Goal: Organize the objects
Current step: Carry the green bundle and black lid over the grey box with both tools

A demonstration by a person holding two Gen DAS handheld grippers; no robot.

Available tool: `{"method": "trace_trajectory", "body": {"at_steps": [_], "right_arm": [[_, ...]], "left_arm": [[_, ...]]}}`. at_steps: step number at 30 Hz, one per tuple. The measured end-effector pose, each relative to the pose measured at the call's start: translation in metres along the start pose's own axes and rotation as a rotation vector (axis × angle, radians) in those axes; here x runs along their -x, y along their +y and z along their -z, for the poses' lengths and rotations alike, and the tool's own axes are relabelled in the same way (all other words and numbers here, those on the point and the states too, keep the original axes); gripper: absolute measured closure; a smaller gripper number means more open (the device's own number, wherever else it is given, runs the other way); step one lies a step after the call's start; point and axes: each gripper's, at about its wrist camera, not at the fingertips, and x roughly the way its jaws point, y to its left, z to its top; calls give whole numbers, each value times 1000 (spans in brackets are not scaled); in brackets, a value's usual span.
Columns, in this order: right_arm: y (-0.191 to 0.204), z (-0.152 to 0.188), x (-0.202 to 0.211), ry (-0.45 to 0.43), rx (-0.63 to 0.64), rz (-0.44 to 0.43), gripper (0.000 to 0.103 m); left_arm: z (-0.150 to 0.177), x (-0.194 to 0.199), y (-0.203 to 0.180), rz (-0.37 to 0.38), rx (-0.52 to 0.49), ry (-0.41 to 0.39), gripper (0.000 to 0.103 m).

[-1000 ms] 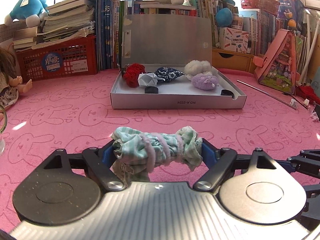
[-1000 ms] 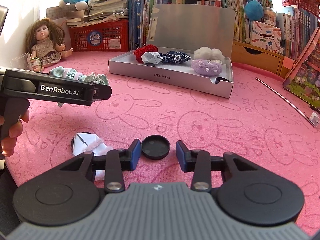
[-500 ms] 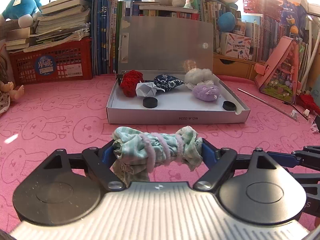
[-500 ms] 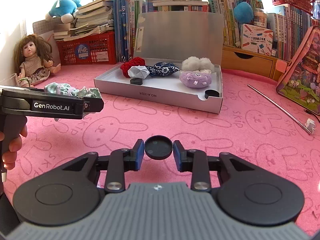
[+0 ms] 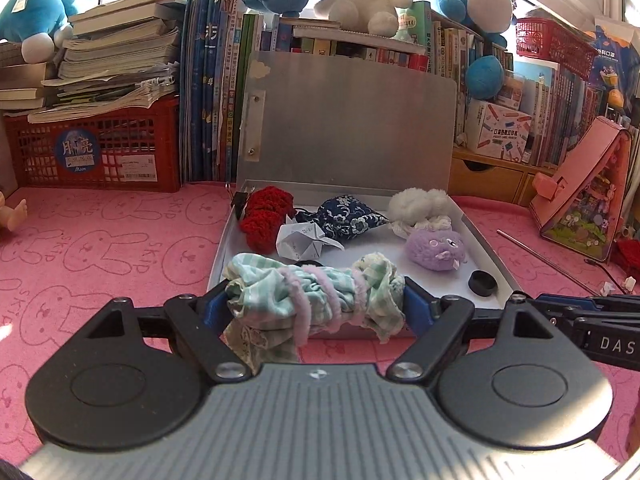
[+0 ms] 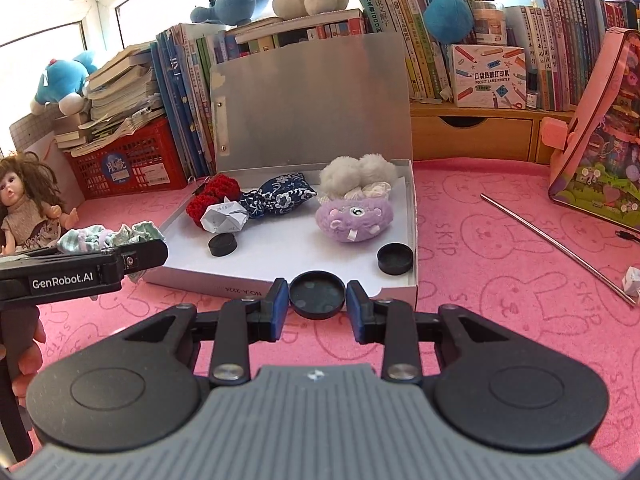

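Here, in the left wrist view, the left gripper (image 5: pixel 316 300) pinches a rolled green checked cloth bundle (image 5: pixel 314 294) crosswise, held at the near left edge of the open white box (image 5: pixel 486 246) on the pink mat (image 5: pixel 100 248). In the right wrist view, the right gripper (image 6: pixel 317 300) clamps a black round lid (image 6: pixel 317 295) at the box's near wall, right of centre; two more black caps (image 6: pixel 223 246) lie inside.

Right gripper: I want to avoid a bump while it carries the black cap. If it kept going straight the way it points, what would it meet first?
Probably the front wall of the open box, which stands just past the black cap held in the right gripper. Depth is unclear; slightly higher, it might clear the wall.
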Motion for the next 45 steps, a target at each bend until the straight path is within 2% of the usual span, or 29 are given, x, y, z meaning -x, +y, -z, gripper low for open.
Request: {"method": "trace_trajectory", "body": {"at_steps": [14, 24, 33, 39, 45], "right_arm": [[-6, -24, -57, 56, -8, 71, 66], [-24, -30, -84, 133, -74, 12, 66], [-24, -34, -102, 162, -69, 17, 66], [-28, -38, -109, 158, -83, 26, 65], [-29, -43, -116, 156, -76, 47, 65]], "left_arm": [[-17, -65, -2, -2, -71, 44, 17], [-11, -96, 2, 14, -103, 102, 17], [-11, -120, 9, -24, -102, 135, 17], [-15, -133, 21, -53, -80, 126, 17], [-19, -146, 24, -76, -99, 115, 17]]}}
